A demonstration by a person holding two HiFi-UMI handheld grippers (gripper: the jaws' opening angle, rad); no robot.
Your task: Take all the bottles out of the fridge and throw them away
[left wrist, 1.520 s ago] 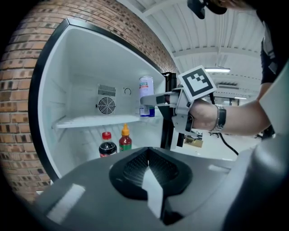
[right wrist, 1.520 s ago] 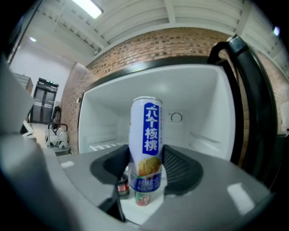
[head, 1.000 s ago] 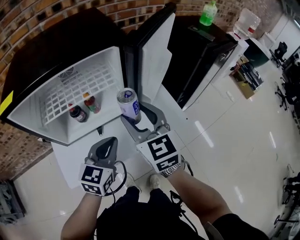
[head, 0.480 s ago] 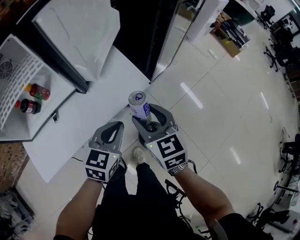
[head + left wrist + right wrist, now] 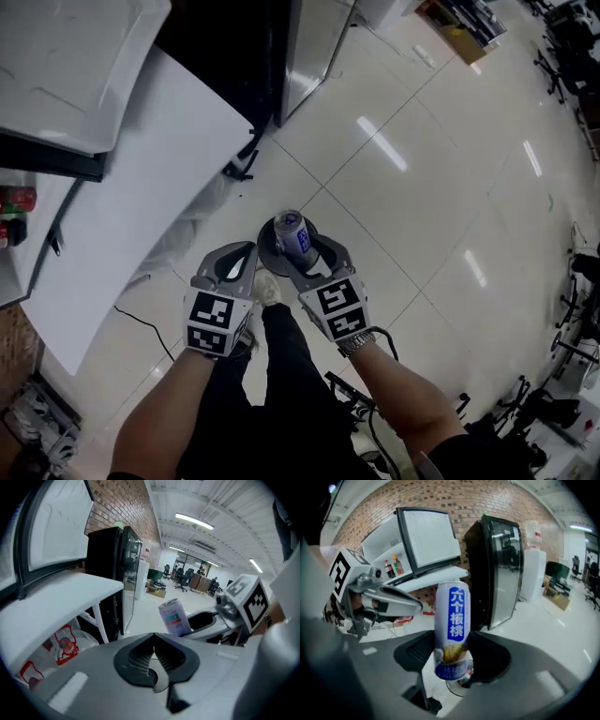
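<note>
We note a tall white aluminium can [image 5: 452, 630], blue label panel with white characters, brownish picture low down, silver lid, upright between our right gripper [image 5: 452, 658] fingers, pinched near its base, left gripper [image 5: 153, 643] fingers pressed together, nothing between them

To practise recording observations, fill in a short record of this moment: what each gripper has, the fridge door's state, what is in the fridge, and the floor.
Right gripper: fingers closed on a white-and-blue can
Left gripper: fingers together, nothing between them
Fridge door: open
In fridge: dark bottle and red bottle, side by side
Floor: glossy pale tiles
</note>
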